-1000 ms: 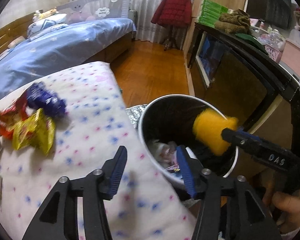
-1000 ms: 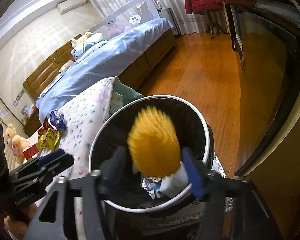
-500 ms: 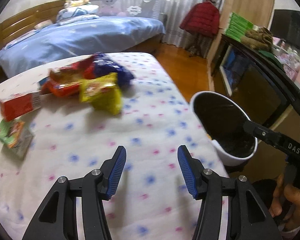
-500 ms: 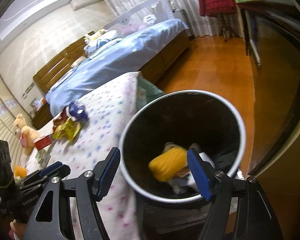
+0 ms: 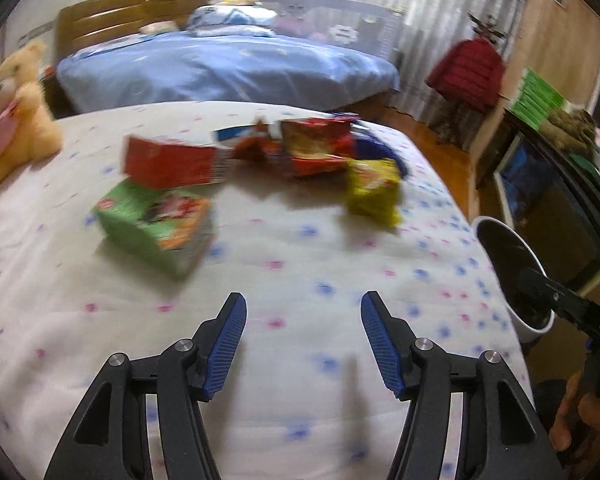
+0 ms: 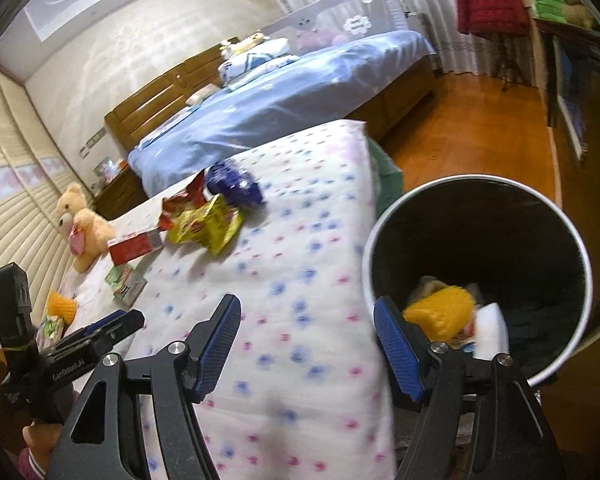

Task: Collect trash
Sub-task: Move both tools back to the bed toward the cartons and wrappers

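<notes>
My left gripper (image 5: 302, 344) is open and empty over the flowered sheet (image 5: 283, 280). Ahead of it lie a green box (image 5: 155, 224), a red box (image 5: 171, 162), a red wrapper (image 5: 316, 152), a yellow packet (image 5: 374, 192) and a blue wrapper (image 5: 376, 148). My right gripper (image 6: 308, 344) is open and empty beside the white bin (image 6: 582, 280). A yellow fuzzy item (image 6: 440, 314) lies inside the bin with other scraps. The bin also shows in the left wrist view (image 5: 500, 240), with the right gripper over it.
A teddy bear (image 6: 79, 224) sits at the far edge of the sheet, and another yellow fuzzy item (image 6: 59, 304) lies near it. A blue bed (image 5: 227, 64) stands behind. A dark cabinet (image 5: 548, 192) stands beside the bin on the wooden floor (image 6: 480, 120).
My right gripper opened and let go of the yellow fuzzy item, which dropped into the bin. My left gripper swung left from the bin toward the pile of wrappers and boxes.
</notes>
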{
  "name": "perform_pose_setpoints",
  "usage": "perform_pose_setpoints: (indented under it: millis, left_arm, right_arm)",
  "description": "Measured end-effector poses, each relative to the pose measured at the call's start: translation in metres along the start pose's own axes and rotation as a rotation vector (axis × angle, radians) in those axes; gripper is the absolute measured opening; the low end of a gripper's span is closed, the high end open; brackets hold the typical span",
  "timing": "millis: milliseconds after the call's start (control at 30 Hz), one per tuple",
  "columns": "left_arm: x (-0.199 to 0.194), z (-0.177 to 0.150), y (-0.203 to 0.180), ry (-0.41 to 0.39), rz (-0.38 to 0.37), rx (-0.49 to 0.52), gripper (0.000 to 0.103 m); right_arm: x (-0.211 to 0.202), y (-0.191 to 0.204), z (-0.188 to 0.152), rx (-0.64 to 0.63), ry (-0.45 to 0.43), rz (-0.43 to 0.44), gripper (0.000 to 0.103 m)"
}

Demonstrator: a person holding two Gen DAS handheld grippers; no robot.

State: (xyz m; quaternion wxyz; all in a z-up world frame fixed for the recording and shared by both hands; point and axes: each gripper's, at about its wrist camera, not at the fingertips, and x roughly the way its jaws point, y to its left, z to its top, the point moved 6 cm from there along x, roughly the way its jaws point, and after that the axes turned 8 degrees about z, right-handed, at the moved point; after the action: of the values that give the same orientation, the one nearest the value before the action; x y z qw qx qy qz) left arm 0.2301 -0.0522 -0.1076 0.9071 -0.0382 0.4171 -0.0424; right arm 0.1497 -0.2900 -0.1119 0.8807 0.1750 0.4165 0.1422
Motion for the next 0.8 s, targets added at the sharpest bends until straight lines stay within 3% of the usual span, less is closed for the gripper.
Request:
perform_pose_setpoints:
  millis: [67, 200, 633, 800]
  left_arm:
    - [-0.001, 0.001, 0.012, -0.001, 0.017, -0.027, 0.060]
    - [-0.002, 0.005, 0.033, 0.001, 0.053, -0.085, 0.074]
    - [0.033, 0.032, 0.057, 0.031, 0.196, -0.263, 0.075]
    - [0.049, 0.045, 0.055, 0.045, 0.240, -0.282, 0.075]
  right_arm:
    - [0.008, 0.008, -0.001, -0.011, 0.014, 0.013, 0.071]
    - [0.024, 0.026, 0.000, -0.041, 0.038, 0.039, 0.071]
    - [0.066, 0.050, 0.011, -0.075, 0.074, 0.086, 0.071]
    - [0.078, 0.052, 0.017, -0.076, 0.088, 0.104, 0.071]
